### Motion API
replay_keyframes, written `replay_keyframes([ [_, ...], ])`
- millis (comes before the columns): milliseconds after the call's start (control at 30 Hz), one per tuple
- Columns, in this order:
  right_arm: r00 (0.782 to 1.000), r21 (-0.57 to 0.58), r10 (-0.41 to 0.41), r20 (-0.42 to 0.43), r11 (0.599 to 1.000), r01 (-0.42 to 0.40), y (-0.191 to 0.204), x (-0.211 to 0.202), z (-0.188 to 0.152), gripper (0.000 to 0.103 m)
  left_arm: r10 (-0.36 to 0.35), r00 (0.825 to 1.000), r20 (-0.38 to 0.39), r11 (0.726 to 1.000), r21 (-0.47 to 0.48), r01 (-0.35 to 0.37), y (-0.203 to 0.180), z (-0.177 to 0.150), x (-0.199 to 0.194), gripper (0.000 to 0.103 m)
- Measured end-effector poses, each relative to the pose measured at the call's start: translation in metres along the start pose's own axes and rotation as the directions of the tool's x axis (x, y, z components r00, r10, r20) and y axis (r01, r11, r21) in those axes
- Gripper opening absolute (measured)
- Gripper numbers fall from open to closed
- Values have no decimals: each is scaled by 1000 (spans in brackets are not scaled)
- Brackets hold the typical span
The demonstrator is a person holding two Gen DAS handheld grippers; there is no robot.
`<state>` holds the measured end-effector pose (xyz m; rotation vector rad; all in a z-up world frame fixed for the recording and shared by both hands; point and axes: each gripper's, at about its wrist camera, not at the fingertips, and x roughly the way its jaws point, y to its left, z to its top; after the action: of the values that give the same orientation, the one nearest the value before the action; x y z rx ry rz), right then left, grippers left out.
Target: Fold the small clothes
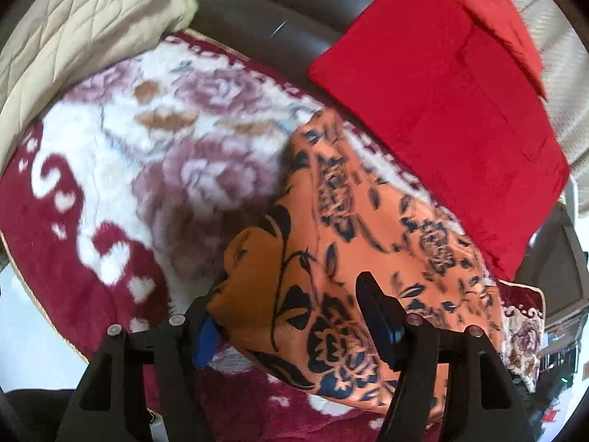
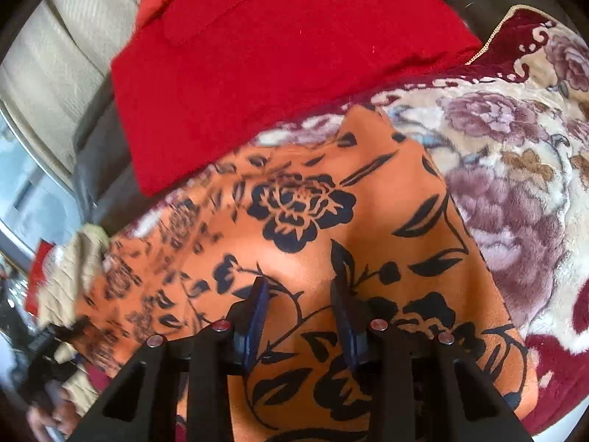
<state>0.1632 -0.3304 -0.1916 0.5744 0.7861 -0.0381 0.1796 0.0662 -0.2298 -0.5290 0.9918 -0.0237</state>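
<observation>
An orange cloth with black flowers (image 1: 353,228) lies on a floral blanket; it also fills the middle of the right wrist view (image 2: 313,221). My left gripper (image 1: 291,305) is open, its jaws wide apart, with a folded-over corner of the orange cloth (image 1: 254,269) bulging between them and over the left finger (image 1: 206,335). My right gripper (image 2: 300,294) is open, its jaws apart just above the flat orange cloth, holding nothing. A folded red garment (image 1: 441,103) lies beyond the orange cloth, also in the right wrist view (image 2: 279,48).
The red, white and mauve floral blanket (image 1: 129,169) covers the work surface, seen also at the right (image 2: 515,169). A beige quilted item (image 1: 73,33) lies at the far left. Dark leather sofa back (image 1: 257,11) is behind. A beige cushion (image 2: 66,55) is at the left.
</observation>
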Motion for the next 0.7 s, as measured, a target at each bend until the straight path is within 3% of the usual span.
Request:
replay_keyframes([
  [67, 999, 10, 17, 49, 1000, -18, -4, -14, -1, 38, 0, 1000, -3, 1000, -10, 0, 5, -1, 4, 64],
  [100, 997, 21, 19, 80, 1000, -21, -7, -22, 0, 38, 0, 1000, 0, 1000, -23, 0, 8, 0, 5, 49],
  [200, 992, 75, 9, 123, 997, -18, -21, -32, 3, 38, -3, 1000, 1, 999, -33, 3, 13, 3, 6, 36],
  [367, 999, 102, -40, -5, 994, 40, -37, -6, 7, 38, 8, 1000, 8, 1000, -8, -8, 5, 5, 7, 36],
  [467, 999, 82, -49, 14, 996, 48, -30, -10, 7, 37, -1, 999, -43, 999, -48, -1, 10, 8, 17, 59],
  [633, 993, 116, 11, 117, 993, -24, -32, -31, 9, 40, -12, 999, -32, 998, -60, 10, 12, 8, 19, 58],
  [700, 992, 101, 7, 123, 995, -19, -29, -33, 10, 40, 7, 1000, -18, 999, -49, -8, 11, 8, 19, 48],
])
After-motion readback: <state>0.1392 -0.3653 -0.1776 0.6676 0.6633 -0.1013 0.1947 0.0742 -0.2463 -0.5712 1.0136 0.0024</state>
